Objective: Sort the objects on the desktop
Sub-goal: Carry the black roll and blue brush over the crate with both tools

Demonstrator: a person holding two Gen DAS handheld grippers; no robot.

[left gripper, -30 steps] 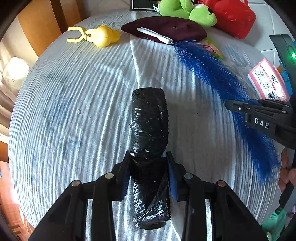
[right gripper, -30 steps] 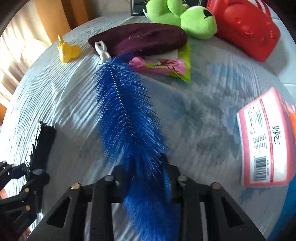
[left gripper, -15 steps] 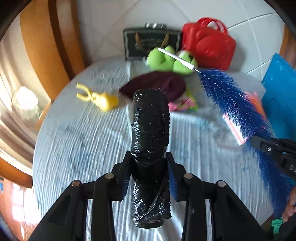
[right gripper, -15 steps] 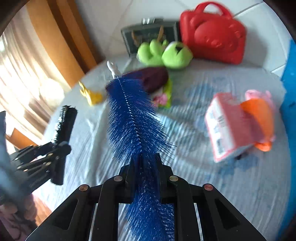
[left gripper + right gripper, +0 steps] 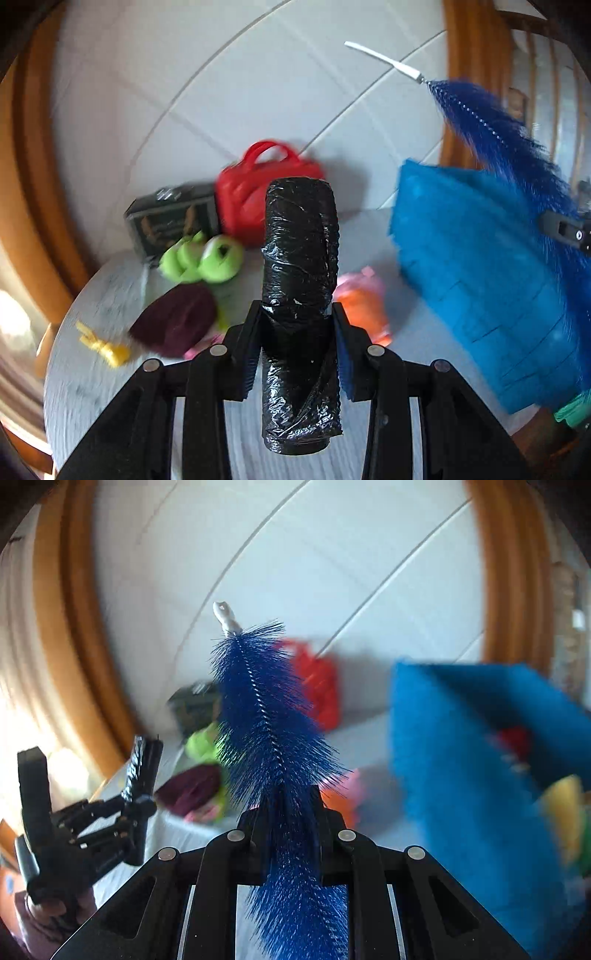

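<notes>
While left tool (image 5: 297, 345) clamps black roll (image 5: 299, 258), right tool (image 5: 282, 823) grips brush (image 5: 266, 709); blue bin (image 5: 461, 775) holds blurred items.

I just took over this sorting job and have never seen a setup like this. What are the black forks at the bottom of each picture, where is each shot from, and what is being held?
There is no robot here. A person holds one two-finger gripper in each hand, and each has a wide-angle camera looking out along its fingers, so the black forks are those fingers.

In the left wrist view, the left gripper is shut on a black roll wrapped in plastic film. In the right wrist view, the right gripper is shut on a blue brush with a white handle tip.

Both are held in the air, above the table. On it lie a red bag, a dark box, a green plush, a maroon hat, a yellow toy and something orange and pink, too blurred to name. A blue bin stands on the right.
</notes>
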